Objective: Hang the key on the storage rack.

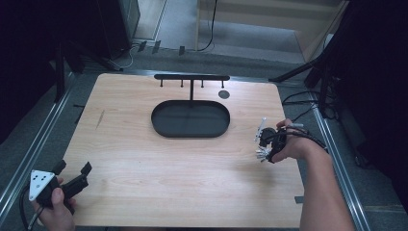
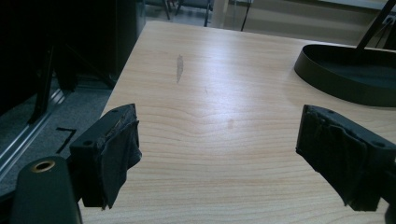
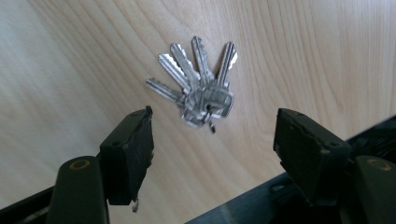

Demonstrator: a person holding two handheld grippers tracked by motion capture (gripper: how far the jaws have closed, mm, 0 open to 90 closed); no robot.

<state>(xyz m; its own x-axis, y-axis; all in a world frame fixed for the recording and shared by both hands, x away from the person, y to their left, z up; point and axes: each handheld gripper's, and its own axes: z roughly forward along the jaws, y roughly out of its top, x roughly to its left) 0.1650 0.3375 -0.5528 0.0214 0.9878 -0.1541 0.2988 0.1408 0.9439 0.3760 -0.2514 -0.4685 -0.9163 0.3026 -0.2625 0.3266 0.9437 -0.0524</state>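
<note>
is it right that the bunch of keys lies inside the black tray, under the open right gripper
Not quite. The bunch of keys lies on the bare wooden table, not in the black tray, as the right gripper view shows. The right gripper is open.

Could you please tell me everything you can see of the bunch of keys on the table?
The bunch of keys is five silvery metal keys, heads stacked together, blades fanned out. It lies flat on the light wooden table near its right edge. The right gripper hangs just over it, jaws open on either side; nothing touches it.

one key bunch [image 3: 198,88] of seemingly five keys, one tray [image 1: 190,132], two grippers
</note>
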